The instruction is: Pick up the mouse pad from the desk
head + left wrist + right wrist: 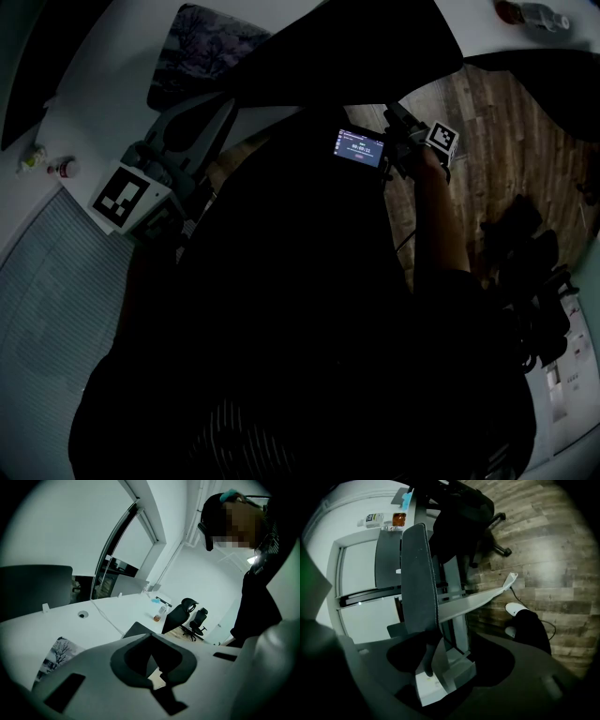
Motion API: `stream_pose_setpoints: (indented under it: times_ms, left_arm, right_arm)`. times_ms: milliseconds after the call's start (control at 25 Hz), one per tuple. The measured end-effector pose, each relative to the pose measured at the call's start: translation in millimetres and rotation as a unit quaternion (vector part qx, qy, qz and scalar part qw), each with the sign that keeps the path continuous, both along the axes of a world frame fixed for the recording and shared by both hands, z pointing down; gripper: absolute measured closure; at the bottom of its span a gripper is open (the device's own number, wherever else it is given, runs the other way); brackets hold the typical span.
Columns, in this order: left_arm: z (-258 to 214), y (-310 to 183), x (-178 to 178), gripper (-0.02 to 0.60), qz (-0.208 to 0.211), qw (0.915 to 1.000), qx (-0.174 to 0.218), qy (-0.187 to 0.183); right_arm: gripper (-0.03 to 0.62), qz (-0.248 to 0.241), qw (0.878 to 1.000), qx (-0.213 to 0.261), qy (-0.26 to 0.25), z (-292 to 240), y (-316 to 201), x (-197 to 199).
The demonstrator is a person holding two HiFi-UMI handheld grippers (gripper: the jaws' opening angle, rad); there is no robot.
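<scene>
A mouse pad printed with a winter tree (202, 47) lies flat on the white desk (94, 84); it also shows low on the left as the tree pad (56, 656). A dark grey pad with a stitched edge (419, 583) stands on edge and runs down between the jaws of my right gripper (440, 644), which stand wide apart and do not press it. In the head view the right gripper (394, 117) is beside a broad dark sheet (356, 47). My left gripper (150, 637) hangs over the desk edge, its tips meeting with nothing between them.
A phone screen (359, 147) glows next to the right gripper. Small bottles (386, 520) stand on the desk, and office chairs (187, 616) are beyond it on the wooden floor (525, 141). Another dark flat pad (140, 629) lies near the desk edge. The person's body fills the middle of the head view.
</scene>
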State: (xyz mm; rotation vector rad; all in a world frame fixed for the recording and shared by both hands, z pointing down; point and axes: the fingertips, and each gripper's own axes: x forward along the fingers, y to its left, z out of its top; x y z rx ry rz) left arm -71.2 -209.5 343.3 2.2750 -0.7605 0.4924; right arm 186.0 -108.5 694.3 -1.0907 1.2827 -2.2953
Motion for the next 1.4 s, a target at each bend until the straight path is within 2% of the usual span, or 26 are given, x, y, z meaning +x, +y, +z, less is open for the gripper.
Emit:
stream_pose_setpoints:
  times_ms: [80, 160, 280, 400, 480, 720, 880, 920, 1040, 1240, 1400]
  left_arm:
    - [3.1, -0.7, -2.1, 0.575, -0.002, 1.0000, -0.004, -0.002]
    - [6.2, 0.6, -4.0, 0.574, 0.002, 0.9999, -0.003, -0.010]
    - [10.7, 5.8, -7.0, 0.574, 0.015, 0.9994, 0.001, -0.032]
    - [11.7, 6.3, -8.4, 0.574, 0.002, 0.9999, -0.011, -0.011]
    - [11.3, 6.8, -11.0, 0.574, -0.010, 0.9998, -0.017, 0.000]
    - [13.1, 11.9, -17.6, 0.575, -0.023, 0.9995, -0.021, 0.002]
    - [12.4, 13.4, -22.3, 0.575, -0.033, 0.9993, -0.019, 0.004]
    - [12.4, 13.6, -23.4, 0.574, -0.035, 0.9992, -0.018, 0.005]
    - [12.1, 15.2, -25.9, 0.574, -0.039, 0.9991, -0.015, 0.012]
    - [6.7, 15.3, -27.1, 0.574, -0.045, 0.9987, -0.007, 0.023]
    - [-2.9, 12.0, -26.1, 0.574, -0.045, 0.9985, 0.009, 0.029]
  right_arm:
    - [0.307, 0.019, 0.999, 0.025, -0.028, -3.8, -3.4, -2.7]
    - [0.318, 0.041, 0.995, 0.079, -0.048, -17.0, -12.1, -0.9]
    - [0.316, 0.050, 0.990, 0.123, -0.047, -27.1, -18.4, 0.3]
    - [0.316, 0.038, 0.990, 0.128, -0.033, -23.0, -23.4, -4.3]
    - [0.316, 0.047, 0.991, 0.124, -0.028, -18.9, -28.6, -6.3]
    - [0.323, 0.053, 0.990, 0.129, -0.033, -20.5, -45.7, -19.3]
    - [0.444, 0.055, 0.987, 0.148, -0.026, -28.1, -52.7, -20.1]
    - [0.458, 0.050, 0.986, 0.155, -0.021, -30.7, -53.8, -20.0]
    - [0.573, 0.025, 0.983, 0.184, -0.006, -43.9, -57.3, -21.2]
    - [0.579, -0.028, 0.977, 0.209, 0.030, -60.2, -62.1, -24.9]
    - [0.580, -0.082, 0.965, 0.240, 0.067, -77.9, -68.5, -27.2]
